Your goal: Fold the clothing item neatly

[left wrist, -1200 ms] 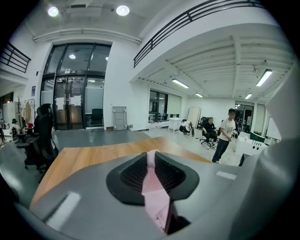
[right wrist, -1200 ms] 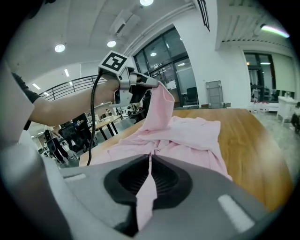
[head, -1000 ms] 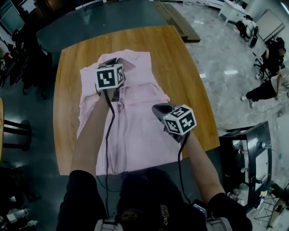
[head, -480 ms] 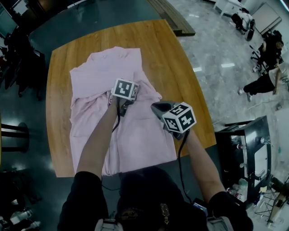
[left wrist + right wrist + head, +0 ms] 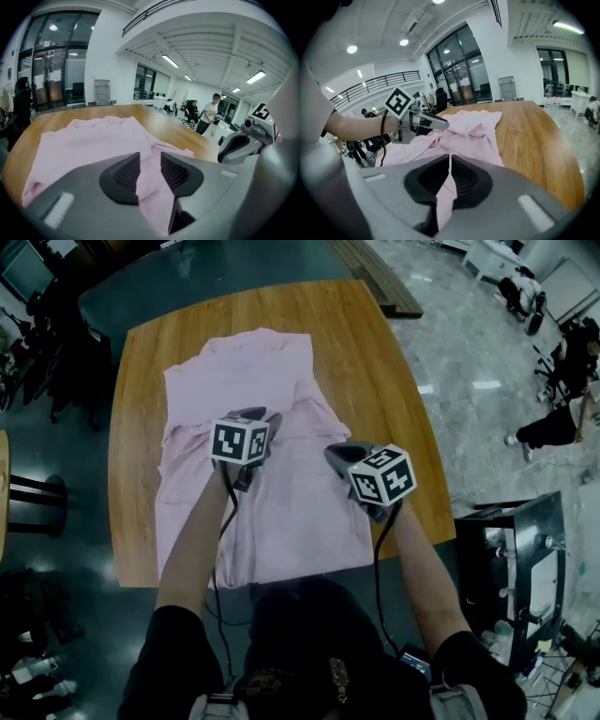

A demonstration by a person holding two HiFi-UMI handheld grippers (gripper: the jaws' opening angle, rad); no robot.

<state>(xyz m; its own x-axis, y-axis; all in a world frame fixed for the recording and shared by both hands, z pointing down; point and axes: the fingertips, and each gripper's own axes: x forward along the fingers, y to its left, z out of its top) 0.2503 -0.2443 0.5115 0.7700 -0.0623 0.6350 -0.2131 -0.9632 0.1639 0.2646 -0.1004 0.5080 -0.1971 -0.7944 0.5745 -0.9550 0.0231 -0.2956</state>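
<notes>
One pink shirt (image 5: 291,521) on one wooden bench (image 5: 375,362). Two tools: left tool (image 5: 255,416) part-open, just closing over cloth; right tool (image 5: 339,454) pinching a fold. Glass-fronted office.

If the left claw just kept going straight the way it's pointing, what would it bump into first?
The pink shirt: the left claw points down at it, and its jaws, which have just been closing a little, stand apart with shirt fabric showing between them. Depth is hard to tell.

Left gripper (image 5: 150,171) jaws apart, just closing, shirt (image 5: 281,512) between them, right gripper (image 5: 449,176) jaws pinching shirt
</notes>
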